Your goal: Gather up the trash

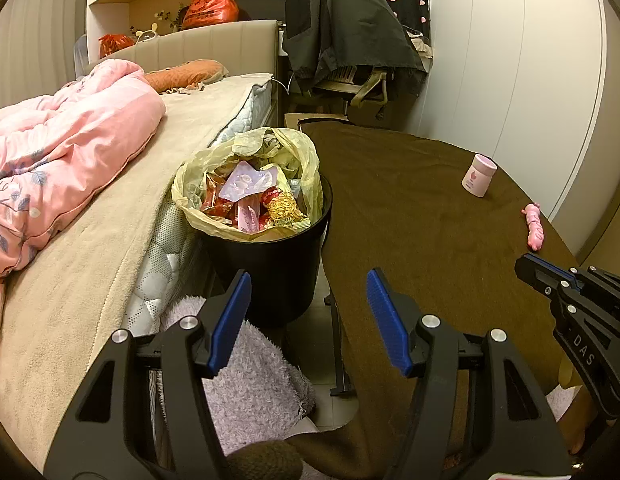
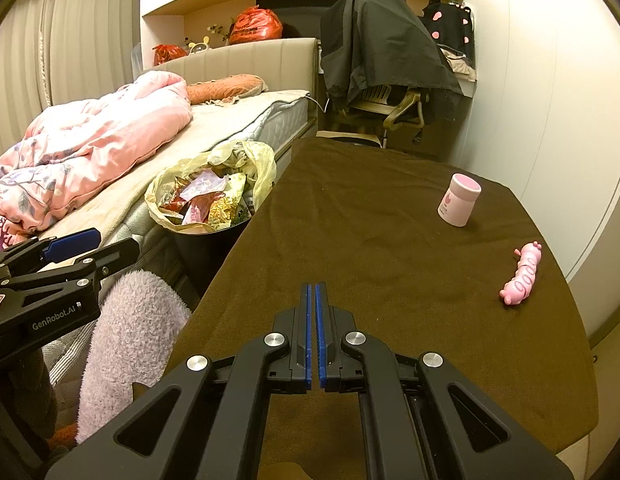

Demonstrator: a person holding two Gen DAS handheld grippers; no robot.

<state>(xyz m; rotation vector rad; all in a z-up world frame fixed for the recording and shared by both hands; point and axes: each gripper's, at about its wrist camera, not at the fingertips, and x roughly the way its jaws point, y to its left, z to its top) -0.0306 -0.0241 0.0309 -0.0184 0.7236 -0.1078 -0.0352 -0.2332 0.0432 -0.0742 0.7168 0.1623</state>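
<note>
A black trash bin with a yellowish bag liner stands between the bed and the table, full of colourful wrappers. My left gripper hangs open just in front of the bin, nothing between its blue pads. The right gripper is shut and empty above the brown-covered table; its tip also shows in the left wrist view. A pink cup and a pink pig toy rest on the table's right side. The bin appears at left in the right wrist view.
A bed with a pink duvet runs along the left. A fluffy lilac sleeve sits below the left gripper. A chair draped with dark clothes stands beyond the table. A white wall borders the table's right.
</note>
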